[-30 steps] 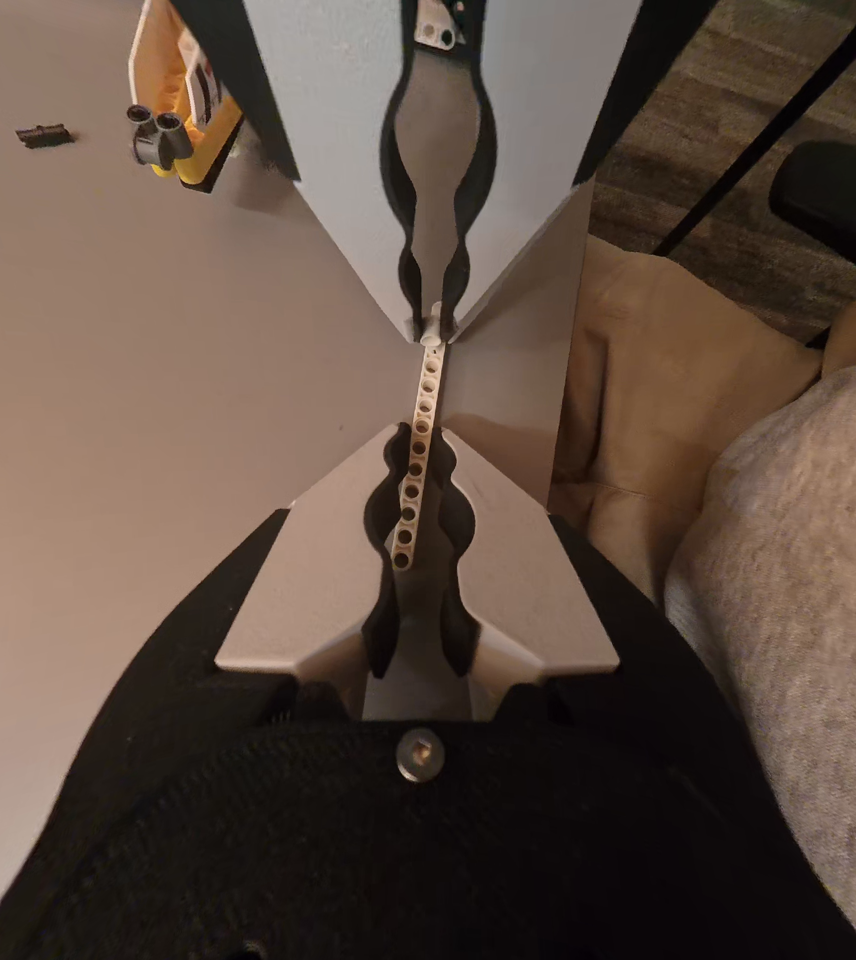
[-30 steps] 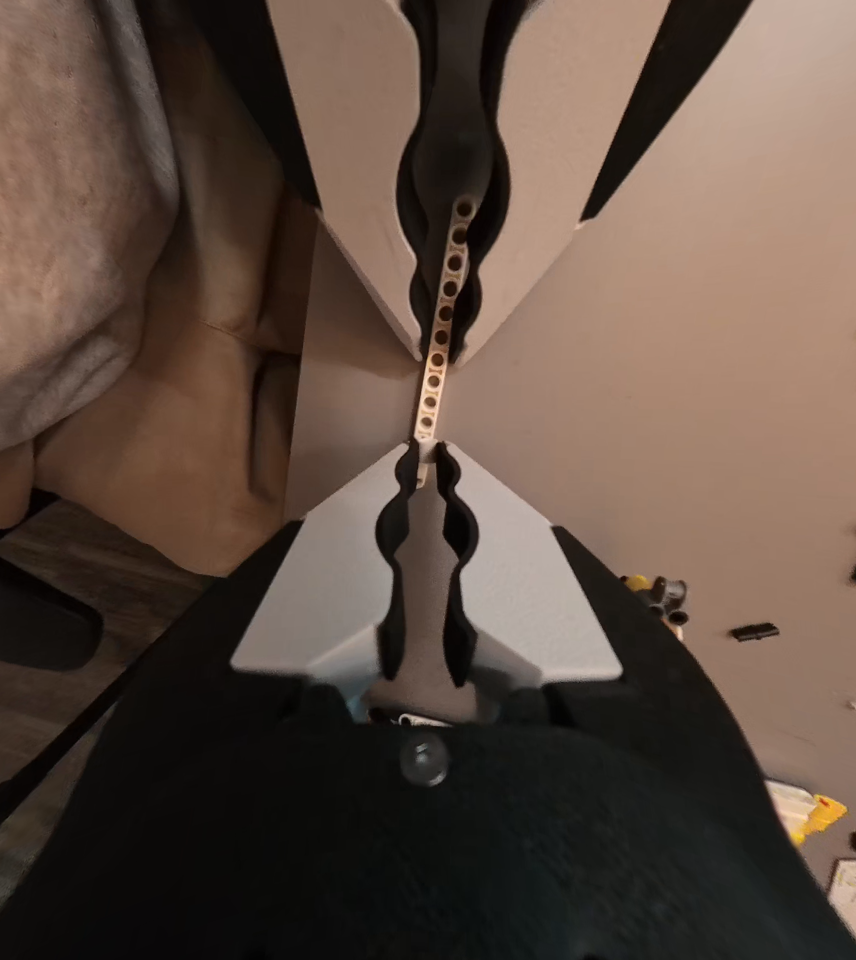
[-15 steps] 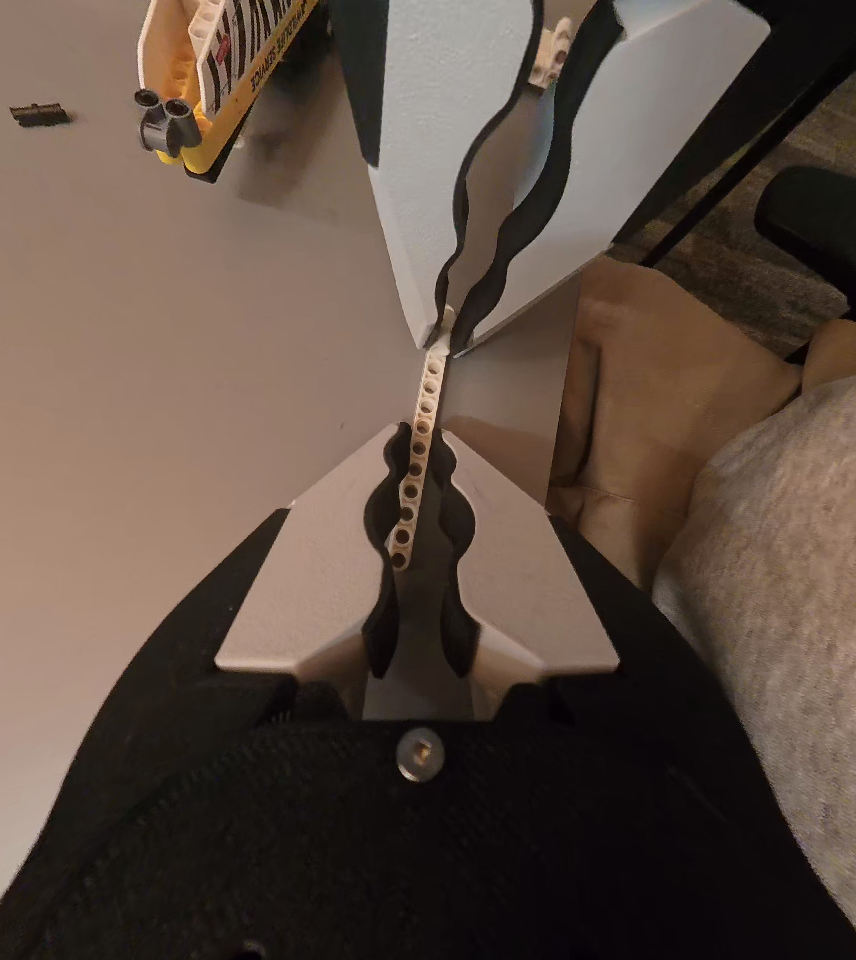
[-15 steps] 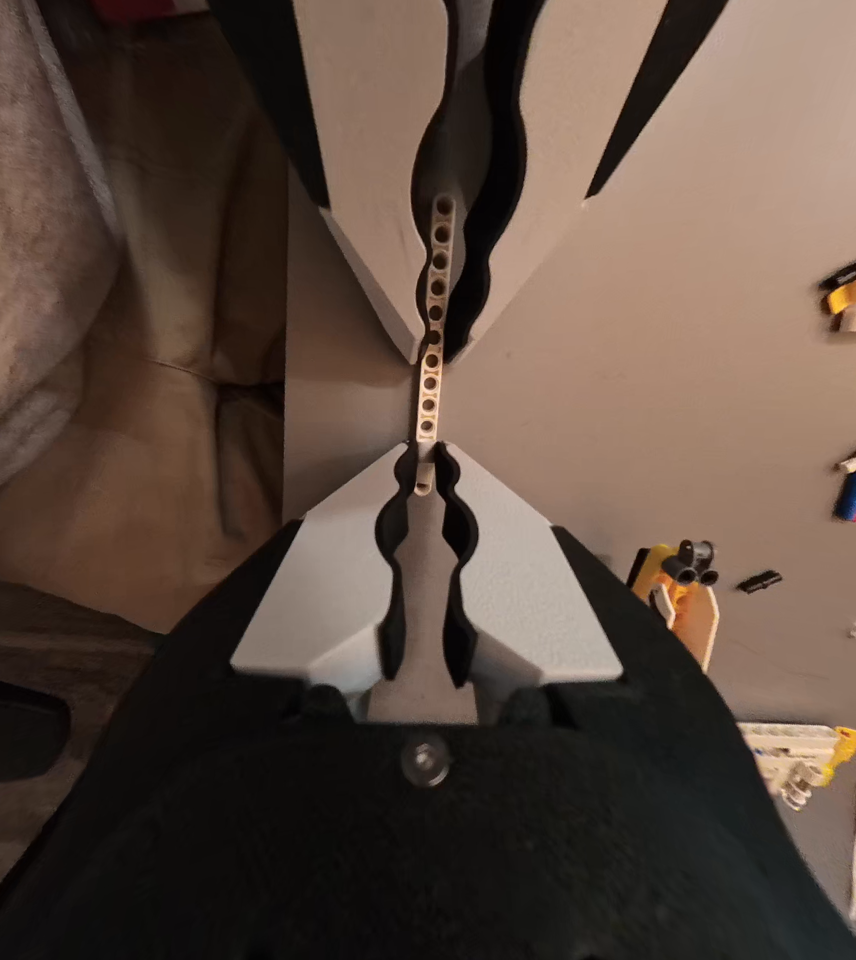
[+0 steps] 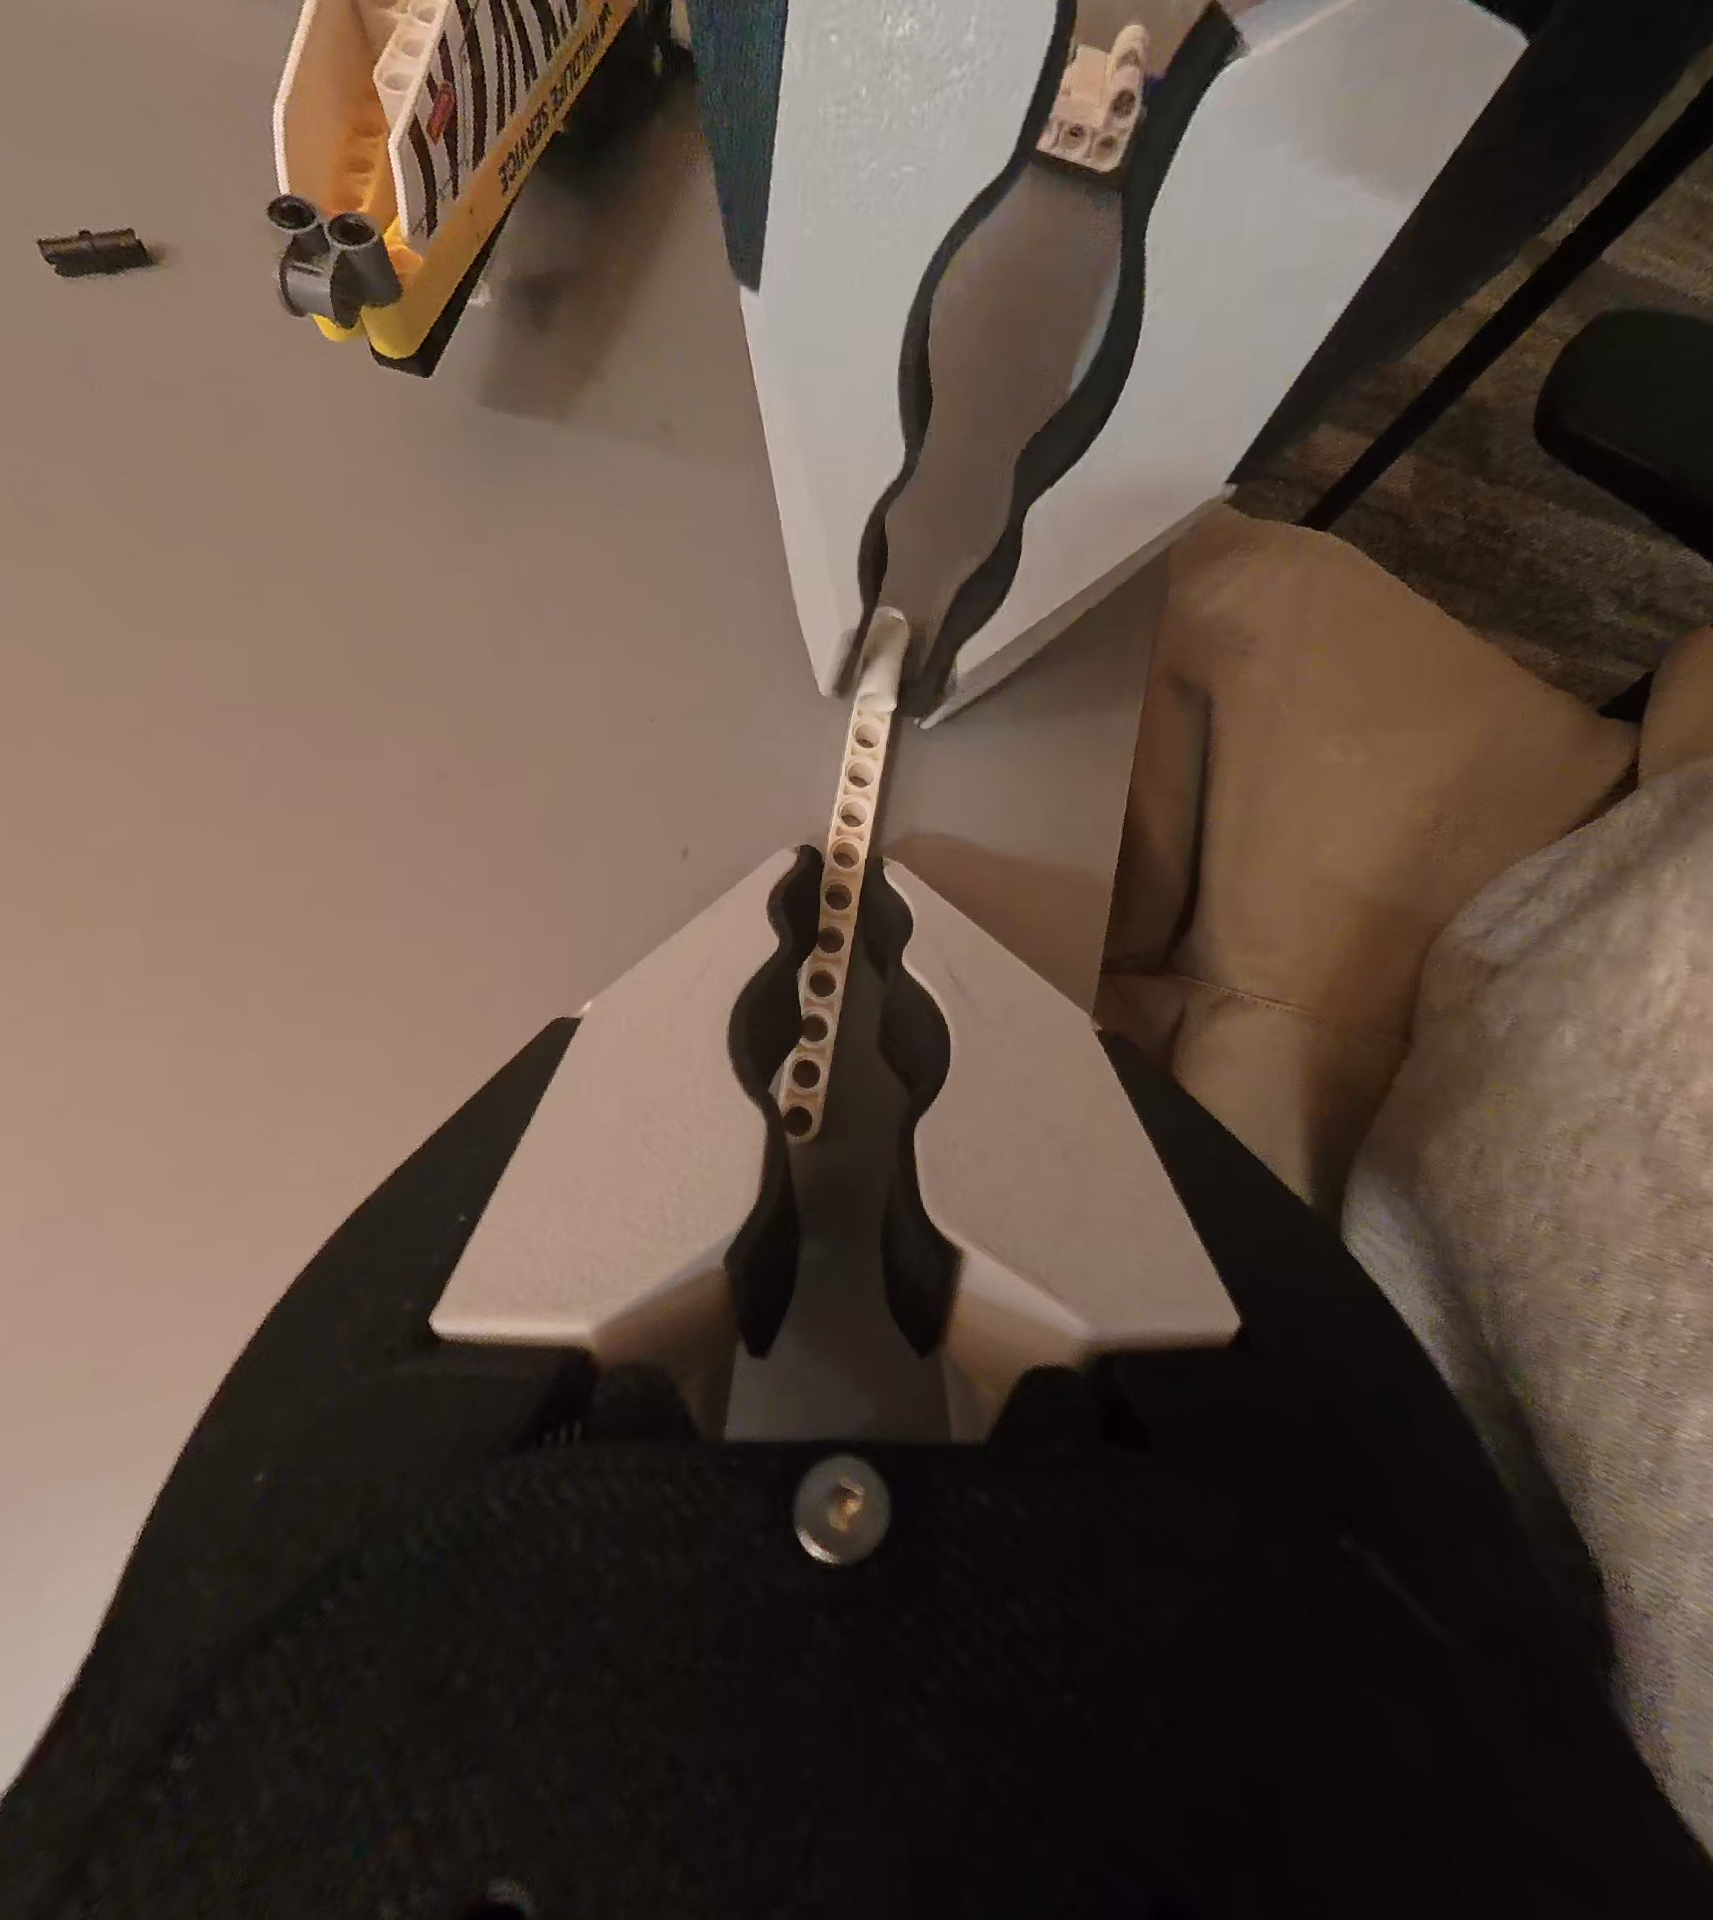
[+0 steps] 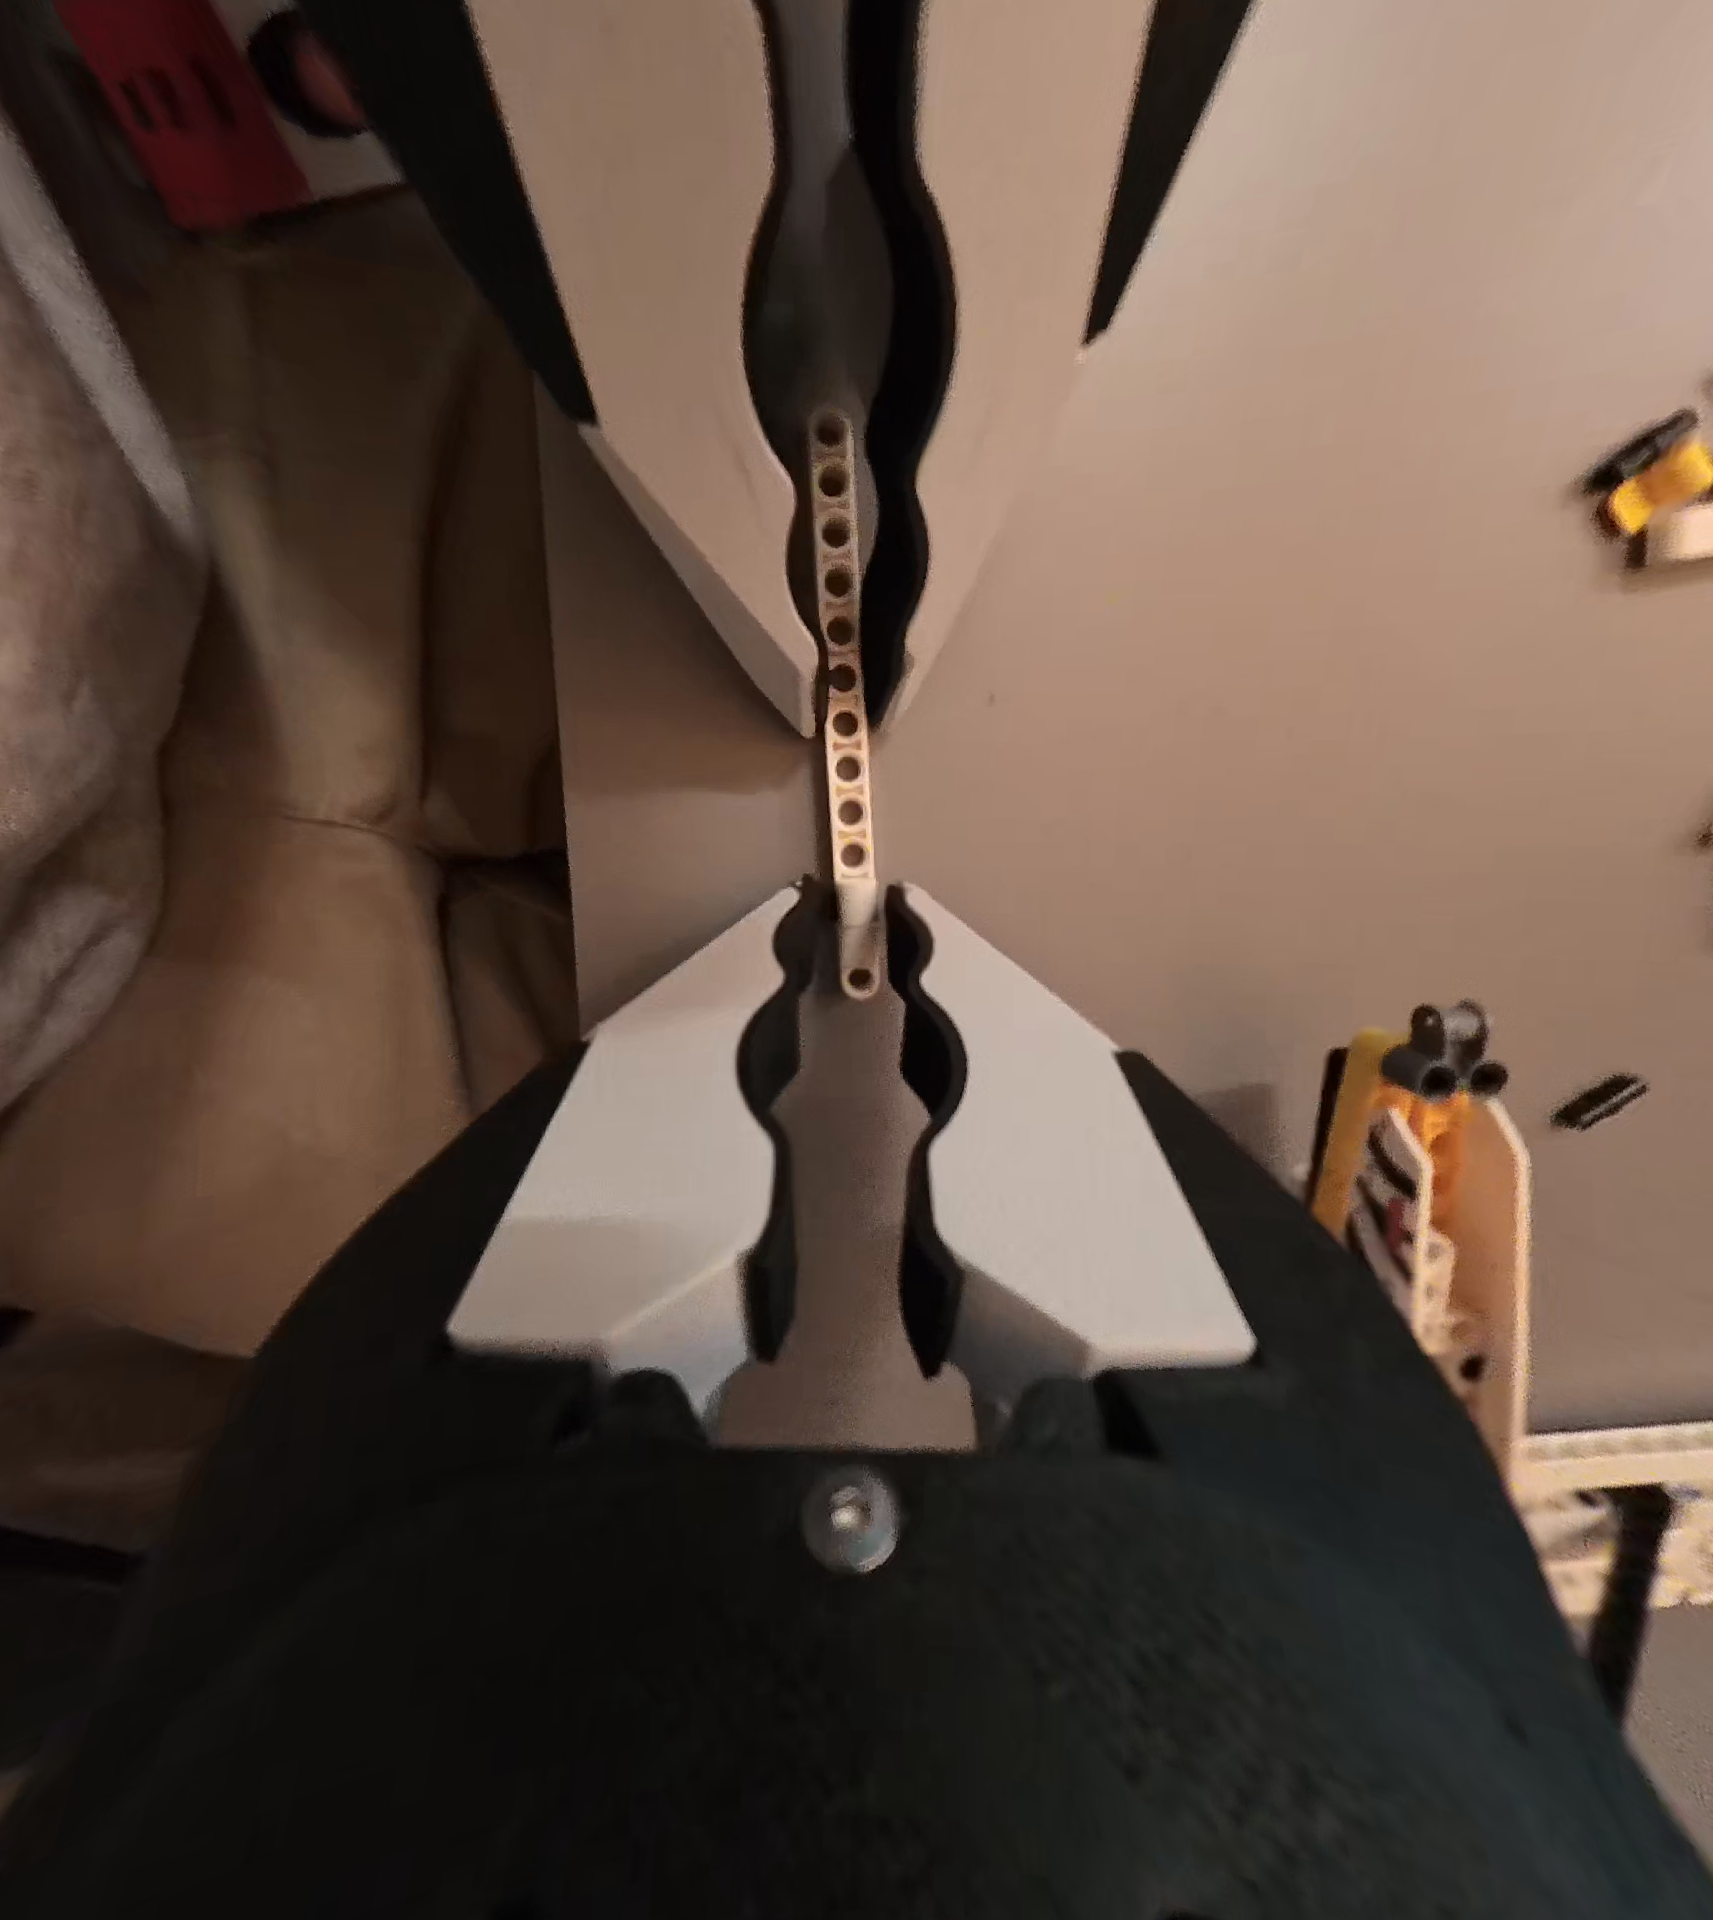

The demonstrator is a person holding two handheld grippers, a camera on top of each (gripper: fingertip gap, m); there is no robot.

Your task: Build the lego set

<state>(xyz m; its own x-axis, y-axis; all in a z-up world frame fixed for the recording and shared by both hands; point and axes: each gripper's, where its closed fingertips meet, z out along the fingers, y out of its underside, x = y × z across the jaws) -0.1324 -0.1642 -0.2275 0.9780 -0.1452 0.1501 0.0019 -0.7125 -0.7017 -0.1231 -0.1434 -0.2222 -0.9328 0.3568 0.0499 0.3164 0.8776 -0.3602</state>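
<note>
Left gripper (image 5: 839, 868) clamps the beam (image 5: 847, 862). Right gripper (image 6: 847, 899), tip to tip, pinches a small connector (image 6: 860, 935) on its far end.

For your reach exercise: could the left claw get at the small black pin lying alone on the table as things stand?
Probably not yet. The left claw is shut on the white holed beam, which the right claw also grips; bare table lies toward the black pin.
</note>
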